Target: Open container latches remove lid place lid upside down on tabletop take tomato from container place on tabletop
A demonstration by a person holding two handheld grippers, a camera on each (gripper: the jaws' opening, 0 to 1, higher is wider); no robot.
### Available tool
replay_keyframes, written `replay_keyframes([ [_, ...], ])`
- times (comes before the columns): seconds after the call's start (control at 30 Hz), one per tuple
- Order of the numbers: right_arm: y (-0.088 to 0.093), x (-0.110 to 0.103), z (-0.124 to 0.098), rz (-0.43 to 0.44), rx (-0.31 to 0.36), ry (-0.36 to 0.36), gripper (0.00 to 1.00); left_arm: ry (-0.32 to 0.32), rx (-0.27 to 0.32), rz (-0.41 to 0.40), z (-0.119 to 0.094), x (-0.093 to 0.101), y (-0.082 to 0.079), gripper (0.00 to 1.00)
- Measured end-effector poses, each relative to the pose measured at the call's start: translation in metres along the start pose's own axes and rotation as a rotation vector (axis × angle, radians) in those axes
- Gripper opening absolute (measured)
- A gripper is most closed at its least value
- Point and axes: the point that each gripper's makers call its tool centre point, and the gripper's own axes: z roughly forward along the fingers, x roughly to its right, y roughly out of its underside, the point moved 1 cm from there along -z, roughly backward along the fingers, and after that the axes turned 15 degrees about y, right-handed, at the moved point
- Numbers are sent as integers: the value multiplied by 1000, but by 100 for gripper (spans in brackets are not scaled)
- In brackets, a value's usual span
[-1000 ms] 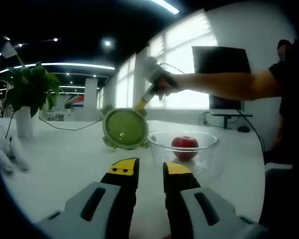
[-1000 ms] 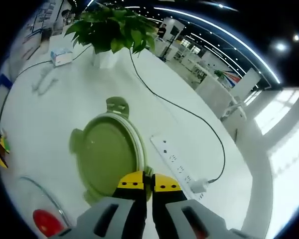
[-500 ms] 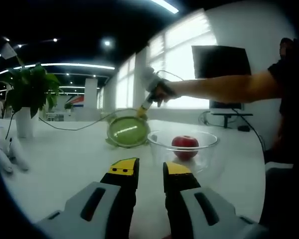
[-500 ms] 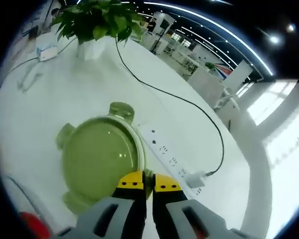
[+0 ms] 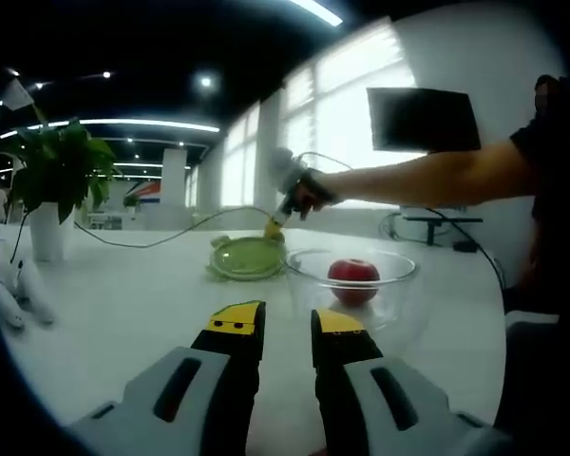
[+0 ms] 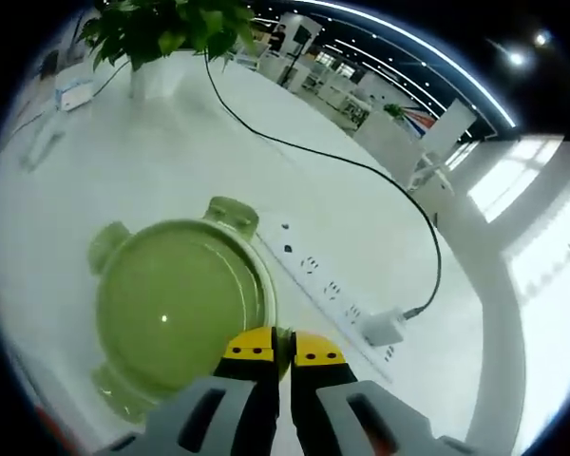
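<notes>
A round green lid [image 5: 246,257] lies nearly flat on the white table [image 5: 123,304], just left of a clear glass bowl [image 5: 356,285] that holds a red tomato [image 5: 353,279]. My right gripper [image 5: 275,226] comes in from the right on a person's arm and is shut on the lid's near edge. In the right gripper view the lid [image 6: 176,302] has side latch tabs, and my right gripper [image 6: 275,346] pinches its rim. My left gripper [image 5: 280,324] hovers low over the table in front of the bowl, its jaws a little apart with nothing between them.
A potted plant [image 5: 52,185] stands at the left, with small objects [image 5: 14,290] near it. A white power strip [image 6: 328,294] and black cable [image 6: 361,171] lie beside the lid. A dark monitor [image 5: 423,119] stands behind the bowl.
The right gripper has brought the lid from standing almost on edge down to nearly flat on the table. The left gripper has not moved.
</notes>
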Motion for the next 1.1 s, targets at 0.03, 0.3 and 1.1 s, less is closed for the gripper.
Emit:
replay_keyframes([
  [0.03,1,0,1,-2,-2,0,0,1,0,-1,0,0,0,21],
  [0.3,8,-5,7,8,-10,-12,0,6,-2,1,1,1,0,21],
  [1.1,27,-15,4,44,41,-54,6,21,6,-7,0,3,-1,21],
])
